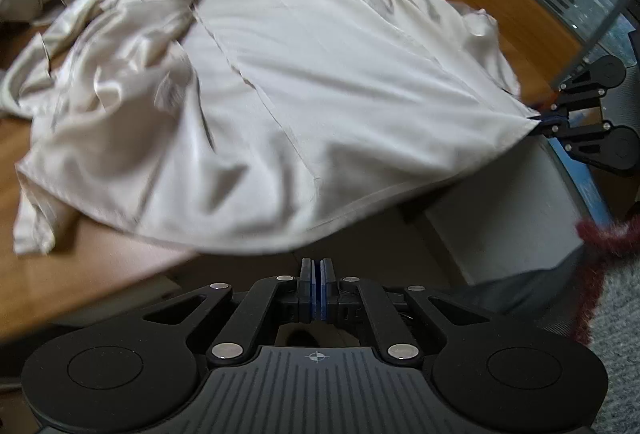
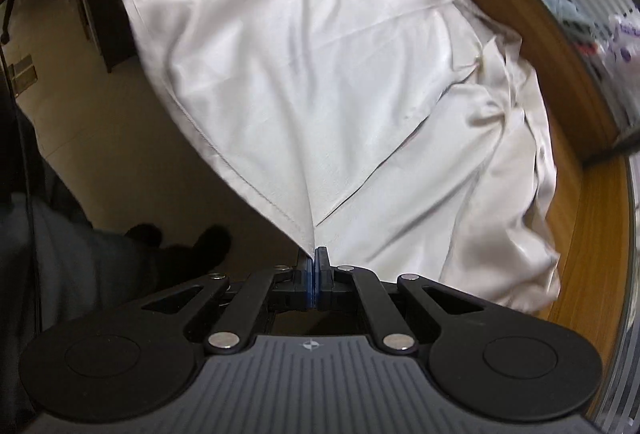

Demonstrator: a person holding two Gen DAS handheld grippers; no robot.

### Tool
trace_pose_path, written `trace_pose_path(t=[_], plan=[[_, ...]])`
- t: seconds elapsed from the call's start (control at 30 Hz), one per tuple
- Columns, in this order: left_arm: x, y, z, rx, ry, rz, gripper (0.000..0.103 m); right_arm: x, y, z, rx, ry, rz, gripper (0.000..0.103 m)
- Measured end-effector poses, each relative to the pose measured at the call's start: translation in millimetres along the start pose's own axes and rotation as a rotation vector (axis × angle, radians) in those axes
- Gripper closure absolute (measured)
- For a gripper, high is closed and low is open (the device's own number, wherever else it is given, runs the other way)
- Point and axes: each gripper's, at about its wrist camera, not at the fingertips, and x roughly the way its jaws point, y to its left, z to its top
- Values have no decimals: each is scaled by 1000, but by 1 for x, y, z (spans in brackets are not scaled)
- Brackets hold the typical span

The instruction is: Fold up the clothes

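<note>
Here, right gripper [image 2: 315, 254] jaws pinch the silky cream shirt's [image 1: 304, 74] hem; left gripper [image 1: 316, 266] jaws closed, empty.

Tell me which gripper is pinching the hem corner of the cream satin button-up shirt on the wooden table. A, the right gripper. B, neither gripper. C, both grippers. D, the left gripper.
A: the right gripper is shut on a hem corner of the cream satin button-up shirt, pulling it taut off the wooden table, while the left gripper is shut with no cloth between its fingers.

shirt [image 1: 304, 82] motion-blurred, far sleeve cut off
</note>
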Motion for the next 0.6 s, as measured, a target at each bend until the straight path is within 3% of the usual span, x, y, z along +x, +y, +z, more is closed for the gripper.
trace_pose_path(t=[0.2, 0.27, 0.33, 0.37, 0.43, 0.6], plan=[[-8, -3, -18, -10, 6, -9, 98, -4, 11, -11, 37, 36, -20, 97], [-10, -1, -19, -16, -1, -5, 96, -8, 7, -10, 57, 25, 1, 85], [-12, 6, -8, -36, -30, 21, 88, -13, 2, -7, 84, 5, 21, 64], [-13, 10, -2, -50, -47, 34, 78, -15, -4, -5, 105, -2, 34, 58], [-15, 19, 9, -83, -78, 63, 72, -18, -16, 0, 153, -18, 56, 32], [-21, 46, 40, -166, -143, 139, 58, -20, -45, 20, 279, -75, 68, 6]])
